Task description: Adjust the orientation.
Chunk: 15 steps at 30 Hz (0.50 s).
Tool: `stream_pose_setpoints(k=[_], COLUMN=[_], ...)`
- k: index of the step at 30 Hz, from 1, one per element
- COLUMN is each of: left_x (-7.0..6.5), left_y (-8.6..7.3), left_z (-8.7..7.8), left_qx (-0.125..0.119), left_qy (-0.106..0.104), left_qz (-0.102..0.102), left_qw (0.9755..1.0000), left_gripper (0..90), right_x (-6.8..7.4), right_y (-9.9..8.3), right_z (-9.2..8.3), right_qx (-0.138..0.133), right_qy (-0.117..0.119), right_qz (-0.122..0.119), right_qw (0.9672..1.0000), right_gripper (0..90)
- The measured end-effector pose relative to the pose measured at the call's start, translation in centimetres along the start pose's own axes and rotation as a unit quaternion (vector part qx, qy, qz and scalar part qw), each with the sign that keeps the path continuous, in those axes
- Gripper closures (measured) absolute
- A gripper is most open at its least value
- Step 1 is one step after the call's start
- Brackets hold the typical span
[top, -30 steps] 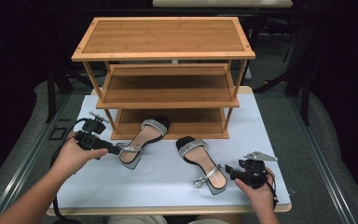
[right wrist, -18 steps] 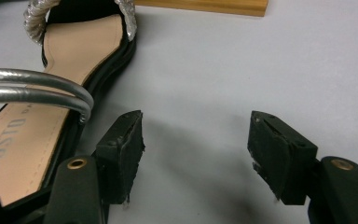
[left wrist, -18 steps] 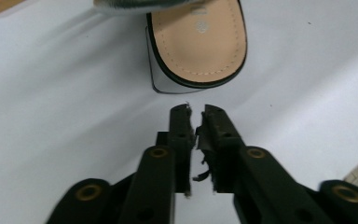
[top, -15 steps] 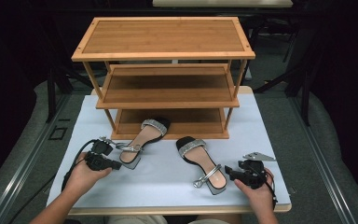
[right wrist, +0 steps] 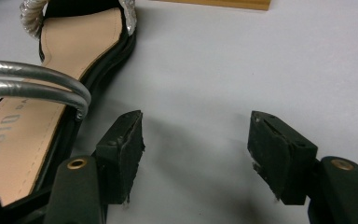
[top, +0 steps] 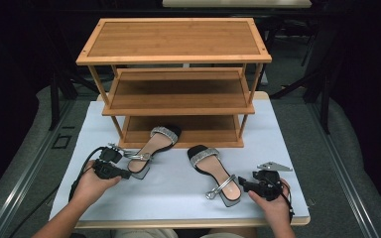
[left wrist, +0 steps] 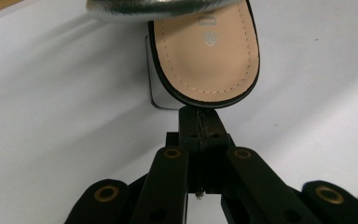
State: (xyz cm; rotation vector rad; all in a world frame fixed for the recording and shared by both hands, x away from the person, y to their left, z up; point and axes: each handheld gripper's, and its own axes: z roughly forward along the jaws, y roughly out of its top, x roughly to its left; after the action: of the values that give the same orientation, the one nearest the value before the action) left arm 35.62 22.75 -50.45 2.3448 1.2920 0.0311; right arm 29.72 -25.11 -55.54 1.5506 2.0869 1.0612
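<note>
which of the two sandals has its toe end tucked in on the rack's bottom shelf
The left sandal, by the left gripper: its toe reaches onto the wooden rack's bottom shelf. The right sandal lies wholly on the white table.

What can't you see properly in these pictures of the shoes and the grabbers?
- Left gripper view: the left sandal is cut off by the top edge; its toe is out of frame.
- Right gripper view: the print on the right sandal runs off the left edge, so it can't be read.
- High view: the right gripper is too small to judge its jaw gap.
</note>
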Motion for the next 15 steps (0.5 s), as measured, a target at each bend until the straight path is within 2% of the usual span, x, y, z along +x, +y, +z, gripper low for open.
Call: stream_pose_setpoints(k=[3, 6, 7, 10, 11, 14, 15], left_x=[-0.2, -0.6, -0.8, -1.2, -1.8, -2.2, -2.7], left_y=[0.4, 0.8, 1.1, 1.4, 1.9, 2.5, 3.2], left_z=[-0.2, -0.2, 0.0, 0.4, 0.7, 0.8, 1.0], left_qx=[-0.002, -0.011, -0.015, -0.02, -0.025, -0.031, -0.036], left_qy=[-0.003, -0.008, -0.022, -0.03, -0.036, -0.04, -0.044], left_qz=[0.005, 0.0, -0.002, -0.002, 0.0, 0.004, 0.007], left_qw=[1.0, 0.9999, 0.9996, 0.9993, 0.999, 0.9987, 0.9984], left_gripper=[89.8, 89.8, 89.7, 89.9, 90.0, 90.0, 90.0], right_x=[0.1, 0.1, 0.1, 0.1, 0.0, 0.0, 0.1], right_y=[0.0, 0.0, -0.1, -0.1, -0.1, -0.1, -0.1], right_z=[0.1, 0.2, 0.3, 0.3, 0.2, 0.2, 0.3], right_qx=[0.003, 0.003, -0.002, -0.002, 0.004, 0.004, -0.002], right_qy=[-0.001, -0.001, -0.002, -0.004, -0.001, -0.001, -0.005], right_qz=[0.0, -0.001, 0.0, 0.0, -0.001, -0.001, -0.002], right_qw=[1.0, 1.0, 1.0, 1.0, 1.0, 1.0, 1.0], right_gripper=[35.1, 35.1, 35.1, 35.1, 35.1, 35.1, 35.1])
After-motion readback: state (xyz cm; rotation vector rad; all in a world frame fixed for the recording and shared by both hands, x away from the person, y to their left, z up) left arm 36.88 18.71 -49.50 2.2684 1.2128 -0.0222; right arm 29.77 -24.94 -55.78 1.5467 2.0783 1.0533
